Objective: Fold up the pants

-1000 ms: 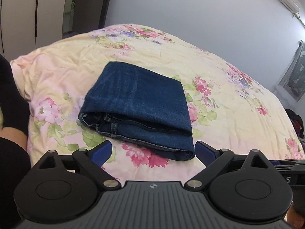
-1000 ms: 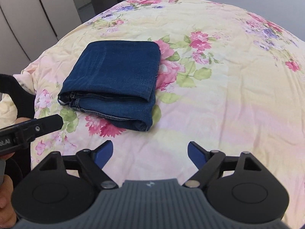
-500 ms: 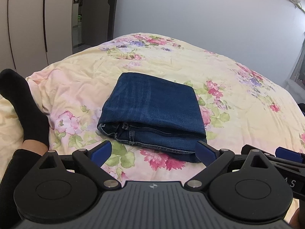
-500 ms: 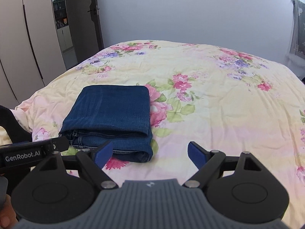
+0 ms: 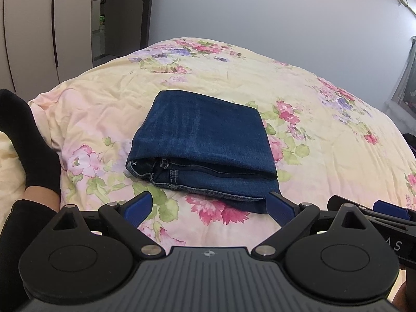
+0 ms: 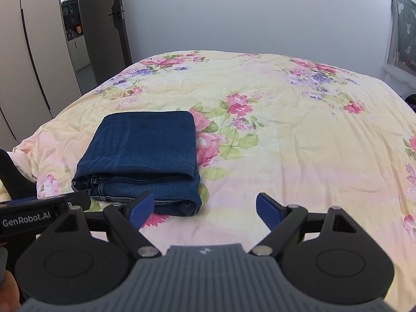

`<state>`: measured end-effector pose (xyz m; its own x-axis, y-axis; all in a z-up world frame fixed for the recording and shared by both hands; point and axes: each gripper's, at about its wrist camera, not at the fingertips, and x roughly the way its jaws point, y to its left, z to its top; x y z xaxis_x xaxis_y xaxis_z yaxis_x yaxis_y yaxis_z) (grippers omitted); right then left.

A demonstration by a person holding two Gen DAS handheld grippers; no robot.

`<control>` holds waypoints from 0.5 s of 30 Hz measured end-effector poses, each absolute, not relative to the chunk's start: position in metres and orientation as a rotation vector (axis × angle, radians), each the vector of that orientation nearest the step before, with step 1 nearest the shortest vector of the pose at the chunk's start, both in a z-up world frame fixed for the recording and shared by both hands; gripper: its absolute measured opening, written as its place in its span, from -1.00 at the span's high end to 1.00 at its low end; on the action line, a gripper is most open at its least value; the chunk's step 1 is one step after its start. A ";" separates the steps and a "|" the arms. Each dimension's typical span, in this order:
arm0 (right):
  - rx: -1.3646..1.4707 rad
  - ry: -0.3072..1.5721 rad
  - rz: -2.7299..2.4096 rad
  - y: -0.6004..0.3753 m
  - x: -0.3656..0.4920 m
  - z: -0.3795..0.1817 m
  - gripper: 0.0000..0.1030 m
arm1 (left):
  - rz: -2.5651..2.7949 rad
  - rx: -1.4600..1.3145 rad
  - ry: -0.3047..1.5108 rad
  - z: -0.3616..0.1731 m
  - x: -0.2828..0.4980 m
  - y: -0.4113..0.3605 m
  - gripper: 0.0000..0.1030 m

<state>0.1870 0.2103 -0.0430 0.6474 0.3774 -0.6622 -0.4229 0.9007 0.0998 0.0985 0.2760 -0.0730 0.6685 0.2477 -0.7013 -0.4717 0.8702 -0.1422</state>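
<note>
A: What do you get from the left wrist camera?

B: I see the folded dark blue denim pants (image 5: 205, 148) lying as a flat rectangular stack on the pale yellow floral quilt (image 5: 325, 140), in the middle of my view. The layered open edges with the stitched hems face me at the near side; the smooth top panel runs away to the far side. My left gripper (image 5: 209, 206) hangs just short of that near edge, its blue-tipped jaws spread wide apart with nothing between them. I cannot tell whether the right tip touches the cloth. At the left edge I see a person's foot in a black sock (image 5: 24, 140), resting beside the quilt. The other tool's black body pokes in at the lower right.

A: And the right wrist camera?

B: Here the pants (image 6: 145, 150) sit to the left of centre, on the near left part of the quilt (image 6: 299, 156). My right gripper (image 6: 205, 209) is held above bare quilt to the right of the stack's near right corner, jaws wide apart and empty. Its left blue tip overlaps the stack's near edge in the picture; contact I cannot judge. The left tool's black bar with white lettering (image 6: 28, 219) shows at the left edge. Beyond the bed stand a grey wall (image 6: 247, 13) and pale wardrobe doors (image 6: 33, 52)
</note>
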 end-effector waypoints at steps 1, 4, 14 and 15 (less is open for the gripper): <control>-0.066 0.737 0.457 0.210 0.187 -0.043 -0.59 | 0.414 -0.327 0.734 -0.073 0.098 0.276 -1.00; -0.068 0.736 0.458 0.210 0.185 -0.042 -0.59 | 0.415 -0.327 0.735 -0.074 0.099 0.276 -1.00; -0.067 0.736 0.459 0.210 0.185 -0.043 -0.59 | 0.412 -0.330 0.737 -0.074 0.098 0.277 -1.00; -0.067 0.736 0.459 0.210 0.185 -0.043 -0.59 | 0.412 -0.330 0.737 -0.074 0.098 0.277 -1.00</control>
<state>0.1851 0.2101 -0.0427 0.6471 0.3799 -0.6610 -0.4260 0.8992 0.0998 0.0983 0.2772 -0.0744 0.6675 0.2439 -0.7035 -0.4711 0.8700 -0.1453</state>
